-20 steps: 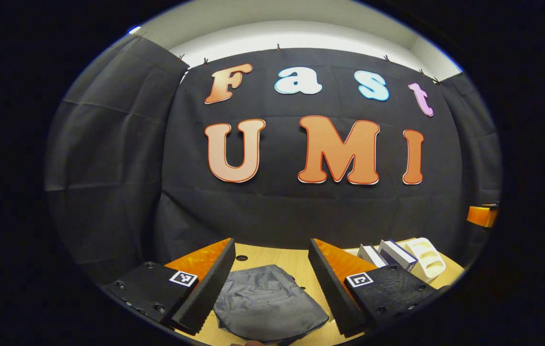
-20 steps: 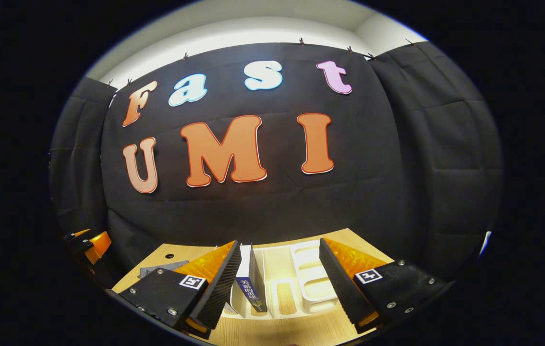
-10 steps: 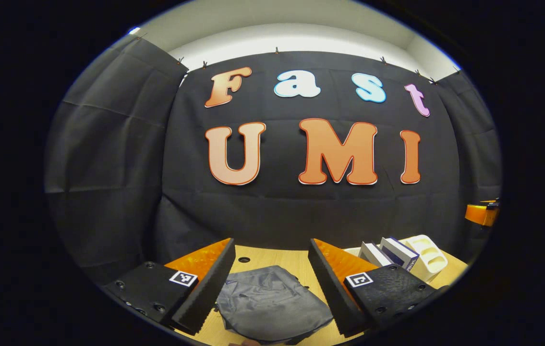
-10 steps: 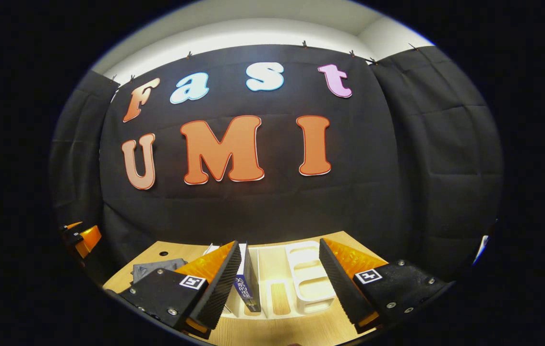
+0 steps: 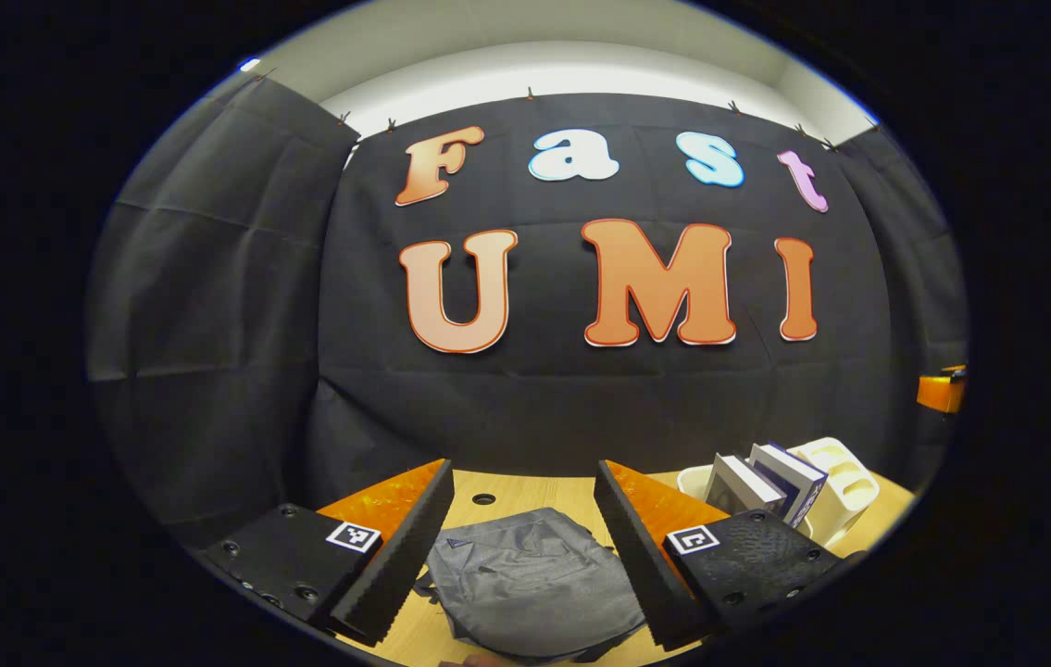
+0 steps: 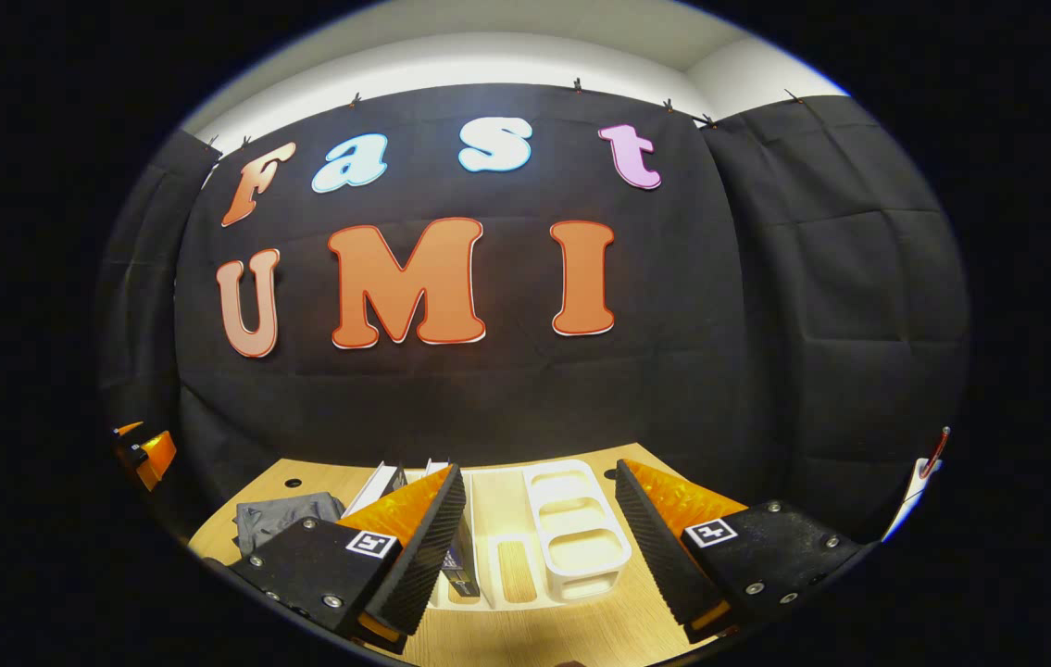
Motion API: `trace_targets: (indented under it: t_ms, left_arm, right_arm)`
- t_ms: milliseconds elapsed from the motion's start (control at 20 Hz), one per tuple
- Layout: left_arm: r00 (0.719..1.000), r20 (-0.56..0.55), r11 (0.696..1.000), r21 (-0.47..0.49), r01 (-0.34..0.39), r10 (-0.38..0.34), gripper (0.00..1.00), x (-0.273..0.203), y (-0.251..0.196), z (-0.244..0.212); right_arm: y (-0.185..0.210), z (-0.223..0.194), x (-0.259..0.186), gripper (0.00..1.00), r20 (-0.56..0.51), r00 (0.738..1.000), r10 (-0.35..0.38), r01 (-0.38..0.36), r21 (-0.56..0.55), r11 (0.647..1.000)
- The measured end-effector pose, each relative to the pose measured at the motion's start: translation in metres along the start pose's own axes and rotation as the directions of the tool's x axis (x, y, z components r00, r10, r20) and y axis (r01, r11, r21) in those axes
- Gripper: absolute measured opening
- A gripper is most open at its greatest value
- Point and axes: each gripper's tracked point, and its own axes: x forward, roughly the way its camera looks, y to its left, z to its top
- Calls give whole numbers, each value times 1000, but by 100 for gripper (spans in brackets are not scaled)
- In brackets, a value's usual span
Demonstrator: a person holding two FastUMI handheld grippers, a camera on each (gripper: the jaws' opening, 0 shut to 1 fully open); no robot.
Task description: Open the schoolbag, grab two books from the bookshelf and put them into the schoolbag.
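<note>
You are holding both tongs wide open above the bench [image 5: 534, 491], gripping nothing, with the job apparently not yet begun. The left tongs [image 5: 525, 547] are hovering over the bag [image 5: 534, 584], which is lying flat and slumped between their fingers in the left gripper view; it looks closed, though its zip is too small to make out. That lineup suggests you are readying the left side to open it first.

The right tongs [image 6: 539, 547] are facing the shelf [image 6: 581, 547], a pale slotted rack sitting to the right of the bag, well apart from it. Two books [image 5: 766, 477] are standing in the rack's left slots, leaning slightly, spines up, so each can be pinched from above and lifted out. In the right gripper view one book [image 6: 460, 560] is showing partly behind the left finger, and the slots between the fingers are holding nothing; the bag [image 6: 284, 519] is lying off to the left there.

You are likely keeping one set of tongs per station, left for the bag, right for the books, so neither has to cross over. Expect the soft fabric to sag shut unless you are holding the mouth open while a book is going in.
</note>
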Motion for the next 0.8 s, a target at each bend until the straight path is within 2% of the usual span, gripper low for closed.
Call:
trace_targets:
  t_ms: [100, 250, 400, 550, 800]
  left_arm:
    - [999, -35, 999, 46, 20, -19, 96, 3, -5, -13]
    - [993, -98, 982, 170, 78, -62, 97, 1, -13, -41]
    - [982, -161, 952, 272, 143, -101, 97, 0, -23, -72]
    - [957, -261, 913, 346, 215, -127, 97, -7, -33, -117]
    - [917, -365, 855, 414, 314, -160, 98, -30, -56, -184]
  right_arm:
    - [-2, -4, -1, 97, -14, 1000, -11, 10, -7, 1000]
    - [-7, -11, -2, 97, -31, 999, -28, 27, -17, 999]
    - [-10, -22, -4, 97, -62, 997, -40, 39, -19, 999]
    - [-11, -30, -9, 97, -90, 995, -37, 36, -11, 999]
    - [-22, -40, -17, 97, -114, 991, -67, 61, -51, 997]
